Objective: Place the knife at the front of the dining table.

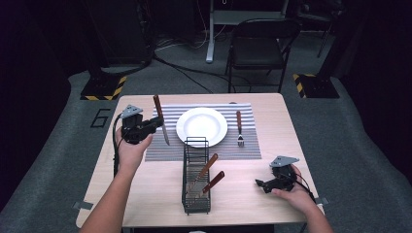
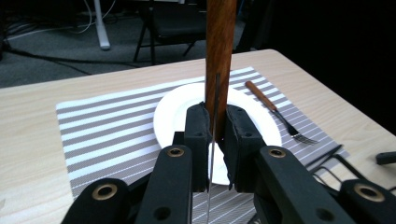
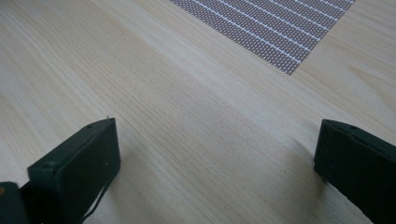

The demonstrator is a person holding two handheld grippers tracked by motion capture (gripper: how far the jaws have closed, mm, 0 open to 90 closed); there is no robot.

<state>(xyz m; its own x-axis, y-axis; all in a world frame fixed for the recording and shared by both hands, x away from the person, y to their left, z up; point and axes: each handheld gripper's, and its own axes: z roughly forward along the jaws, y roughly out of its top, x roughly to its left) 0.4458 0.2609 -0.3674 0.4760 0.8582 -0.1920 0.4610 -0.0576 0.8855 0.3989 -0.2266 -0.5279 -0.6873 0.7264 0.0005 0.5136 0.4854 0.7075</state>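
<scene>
Wooden-handled knife [image 1: 161, 119] is clamped between the fingers of the left gripper [image 1: 154, 123], handle toward twelve o'clock, blade over the striped placemat [image 1: 248, 148], just at nine o'clock of the white plate [image 1: 201, 126]. Fork [image 1: 239, 127] lies at the plate's three o'clock. Wire rack [image 1: 196, 177] at six o'clock holds two wooden-handled utensils. Right gripper [image 1: 262, 184] rests low over the table [image 1: 243, 194], fingers spread wide, grasping nothing.

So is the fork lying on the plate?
No, the fork lies on the striped placemat, apart from the plate.
</scene>
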